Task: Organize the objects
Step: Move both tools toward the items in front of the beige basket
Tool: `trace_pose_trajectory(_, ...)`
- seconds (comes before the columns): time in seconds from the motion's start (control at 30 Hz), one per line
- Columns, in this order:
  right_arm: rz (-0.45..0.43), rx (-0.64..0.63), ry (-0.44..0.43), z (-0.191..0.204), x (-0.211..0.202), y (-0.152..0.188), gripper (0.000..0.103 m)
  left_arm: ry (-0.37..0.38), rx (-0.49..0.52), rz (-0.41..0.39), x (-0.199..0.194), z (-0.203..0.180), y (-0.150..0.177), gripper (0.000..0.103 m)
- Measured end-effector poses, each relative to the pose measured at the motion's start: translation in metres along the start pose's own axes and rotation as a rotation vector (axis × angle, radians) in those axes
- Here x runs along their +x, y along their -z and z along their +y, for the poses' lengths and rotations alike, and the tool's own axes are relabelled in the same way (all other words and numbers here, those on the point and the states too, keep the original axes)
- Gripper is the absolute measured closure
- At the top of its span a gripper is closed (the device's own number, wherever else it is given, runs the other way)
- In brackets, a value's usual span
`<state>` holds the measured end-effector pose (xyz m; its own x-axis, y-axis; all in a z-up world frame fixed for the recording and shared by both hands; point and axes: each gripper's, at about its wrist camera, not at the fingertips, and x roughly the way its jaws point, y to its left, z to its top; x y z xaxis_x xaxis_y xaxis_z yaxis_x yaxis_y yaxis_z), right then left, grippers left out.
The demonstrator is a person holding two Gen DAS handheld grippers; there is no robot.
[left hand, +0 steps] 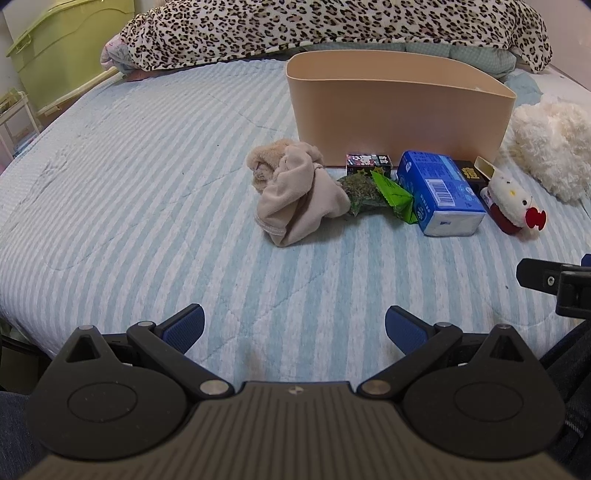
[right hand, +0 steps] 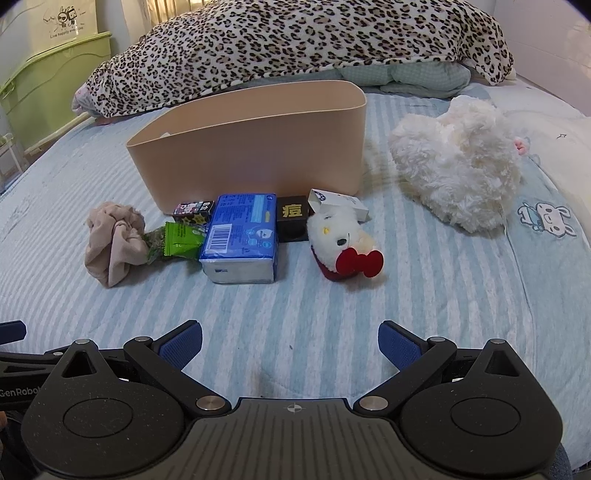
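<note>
A beige oval bin stands on the striped bed. In front of it lie a crumpled beige cloth, a green snack packet, a blue tissue pack, a small cartoon box, a black box, a white box and a white cat plush with a red bow. My left gripper and right gripper are open and empty, well short of the objects.
A leopard-print blanket is heaped behind the bin. A fluffy white plush lies to the right. Green storage boxes stand off the bed's left side.
</note>
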<state>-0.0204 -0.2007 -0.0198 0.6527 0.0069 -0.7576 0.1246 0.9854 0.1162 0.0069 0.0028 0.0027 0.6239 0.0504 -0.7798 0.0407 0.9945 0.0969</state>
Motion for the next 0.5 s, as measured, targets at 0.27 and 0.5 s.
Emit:
trace_pose_trajectory(0.27,0.002,0.002,0.008,0.000,0.000,-0.006,0.000,0.012,0.008,-0.014,0.005,0.003,-0.007,0.000)
trace_pose_trajectory(0.5,-0.001,0.005,0.042,-0.005,0.006,-0.023,0.000,0.019,0.006,-0.031,0.016,0.012,-0.025,0.000)
